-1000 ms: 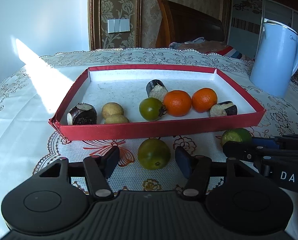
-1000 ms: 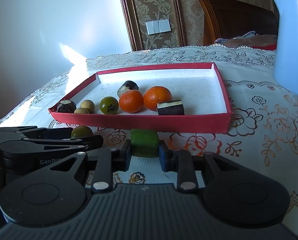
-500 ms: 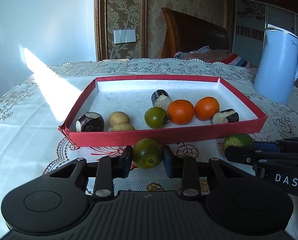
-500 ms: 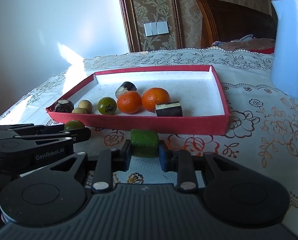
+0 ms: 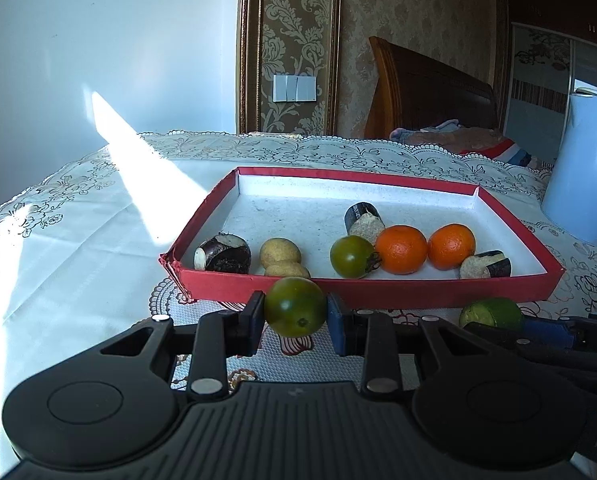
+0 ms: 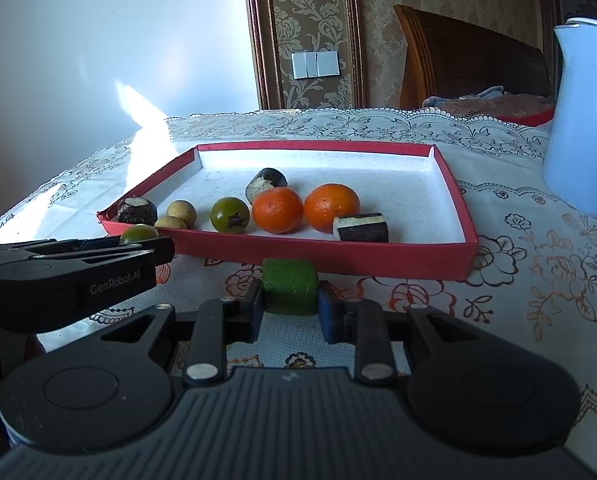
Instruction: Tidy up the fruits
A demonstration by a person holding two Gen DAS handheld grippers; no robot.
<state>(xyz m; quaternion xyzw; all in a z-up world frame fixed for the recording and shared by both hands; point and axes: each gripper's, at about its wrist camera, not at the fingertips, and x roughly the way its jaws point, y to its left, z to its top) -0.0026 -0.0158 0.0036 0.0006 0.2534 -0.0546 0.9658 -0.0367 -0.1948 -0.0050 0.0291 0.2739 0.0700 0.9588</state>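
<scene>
**benchwatcher:** So how far along was the fruit sorting at that point? Going near to far, please.

**tray_nerd:** Nearest thing first: the left gripper (image 5: 295, 322) had just been closing, and its pads were clamped on a green tomato (image 5: 294, 306), which sat right in front of the red tray (image 5: 378, 292)'s near wall, not over it yet. At about 3 o'clock from there, the right gripper (image 6: 290, 307) was shut tight on a green cut chunk (image 6: 289, 286) (lime, I'd guess, can't swear to it), also short of the near wall.

**benchwatcher:** And in the tray itself?

**tray_nerd:** Along the front row, from 9 o'clock across to 3: a dark piece with a pale cut face (image 5: 222, 253), two small tan fruits (image 5: 280, 251) touching each other, another green tomato (image 5: 352, 257), two oranges (image 5: 401, 249) side by side, then a dark-skinned cut chunk (image 5: 485, 265). One more dark chunk (image 5: 364, 219) lay just behind, toward 12. Back half of the tray was bare. Farther off at 2 o'clock stood a pale blue kettle (image 5: 586, 184) on the lace tablecloth (image 5: 78, 240).

**benchwatcher:** Verdict?

**tray_nerd:** Mostly done, I reckoned. Eight pieces in, two gripped outside. I couldn't see any other loose fruit on the cloth, so what was left looked like carrying those two over the wall and letting go.
</scene>
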